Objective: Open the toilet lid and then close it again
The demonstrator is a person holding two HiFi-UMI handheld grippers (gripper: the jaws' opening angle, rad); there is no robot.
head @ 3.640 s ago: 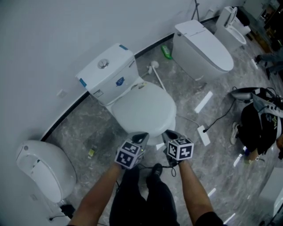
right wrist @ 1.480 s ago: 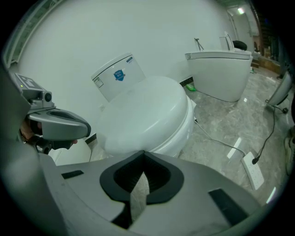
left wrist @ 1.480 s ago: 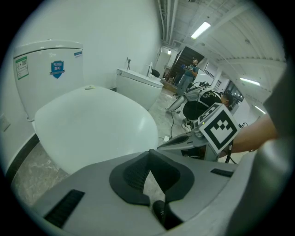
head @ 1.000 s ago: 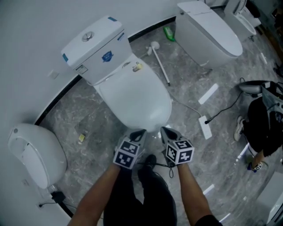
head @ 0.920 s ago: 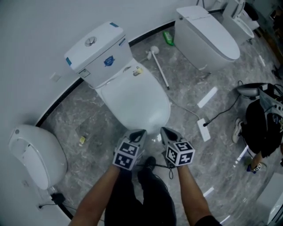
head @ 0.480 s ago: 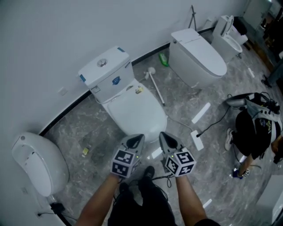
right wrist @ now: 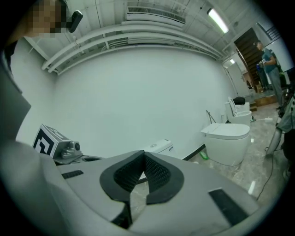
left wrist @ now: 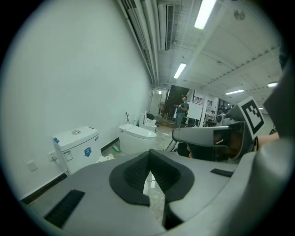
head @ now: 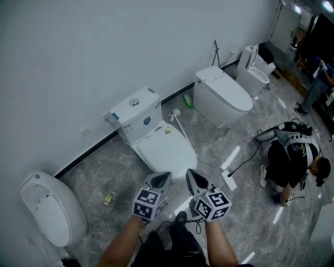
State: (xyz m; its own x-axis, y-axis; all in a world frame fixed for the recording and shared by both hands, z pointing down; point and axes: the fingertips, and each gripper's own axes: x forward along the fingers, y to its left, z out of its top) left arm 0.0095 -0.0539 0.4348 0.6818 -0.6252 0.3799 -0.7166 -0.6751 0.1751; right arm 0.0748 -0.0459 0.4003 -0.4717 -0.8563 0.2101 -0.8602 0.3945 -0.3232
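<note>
With left tool [head: 159, 180] and right tool [head: 195, 179] both pinched shut, empty, slide tips evenly under closed toilet lid's [head: 167, 151] front lip.

Light falls evenly and cool from above. The white wall [head: 104, 47] is bright with no hot spots, the toilet lid [head: 166, 151] has only a soft sheen, and the glossy floor [head: 104, 167] carries pale bright streaks. Shadows are faint. In my left gripper view the ceiling lights [left wrist: 205, 14] glare white. Both gripper views bulge, ringed in black, with my jaws soft near the lens.
</note>
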